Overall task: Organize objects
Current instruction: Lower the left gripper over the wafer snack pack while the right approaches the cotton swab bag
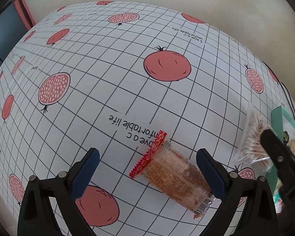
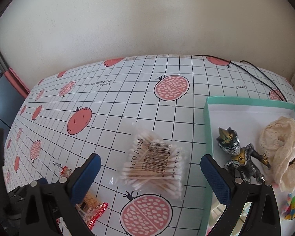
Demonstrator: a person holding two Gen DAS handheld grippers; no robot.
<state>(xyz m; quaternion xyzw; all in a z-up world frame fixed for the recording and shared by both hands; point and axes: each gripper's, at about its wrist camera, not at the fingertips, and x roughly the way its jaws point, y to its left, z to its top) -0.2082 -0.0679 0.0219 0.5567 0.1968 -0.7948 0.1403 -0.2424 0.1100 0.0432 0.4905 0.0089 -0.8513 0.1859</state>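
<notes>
Your left tool (image 1: 147,169) hangs low over the table (image 1: 127,78) with its blue pads spread wide. One wrapped wafer packet (image 1: 173,179) lies flat between them, angled, its red crimped end pointing away from you; its near end lies close to the right pad, though contact cannot be confirmed.

Your right tool (image 2: 150,174) is likewise spread wide and holds nothing. It hovers just short of one clear bag of cotton swabs (image 2: 153,167), which lies flat on the table straight ahead between the lines of the two pads. In the right wrist view the wafer packet shows again at the lower left, partly hidden behind the left pad.

To the right of the swabs sits one teal box (image 2: 207,129), open at the top. Inside it you have one silver and gold toy figure (image 2: 240,157) lying near the left wall, one cream lace piece (image 2: 283,153) to its right and touching it, and one small multicoloured toy (image 2: 293,206) in the near right corner.

Farther off, one thin black cable (image 2: 259,76) trails across the far right of the table, past the box.
</notes>
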